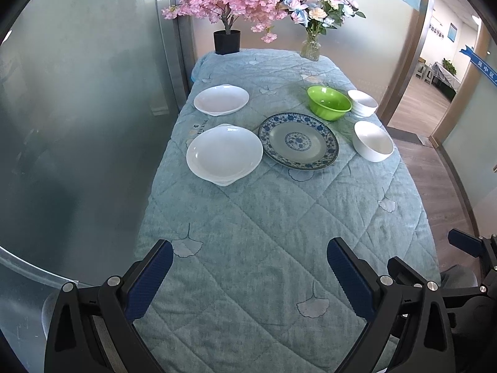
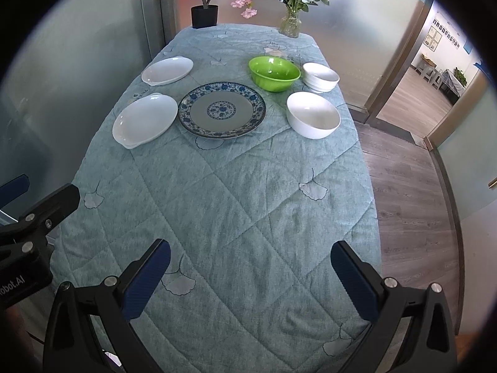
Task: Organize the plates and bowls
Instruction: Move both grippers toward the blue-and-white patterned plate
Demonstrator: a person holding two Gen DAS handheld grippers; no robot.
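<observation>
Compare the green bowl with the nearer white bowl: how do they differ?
The green bowl is bright green with a flared rim; the nearer white bowl is plain white with steeper sides. The green bowl sits farther back, close beside the farther white bowl; the nearer white bowl stands alone by the right edge. Both are upright, empty and ungripped.

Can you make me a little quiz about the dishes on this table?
1. True or false: the green bowl is stacked inside a white bowl.
2. How many white bowls stand on the quilt?
3. Which dish lies between the near white plate and the near white bowl? A) green bowl B) blue patterned plate C) vase

Key: 1 false, it stands alone beside the far white bowl. 2 two. 3 B.
</observation>
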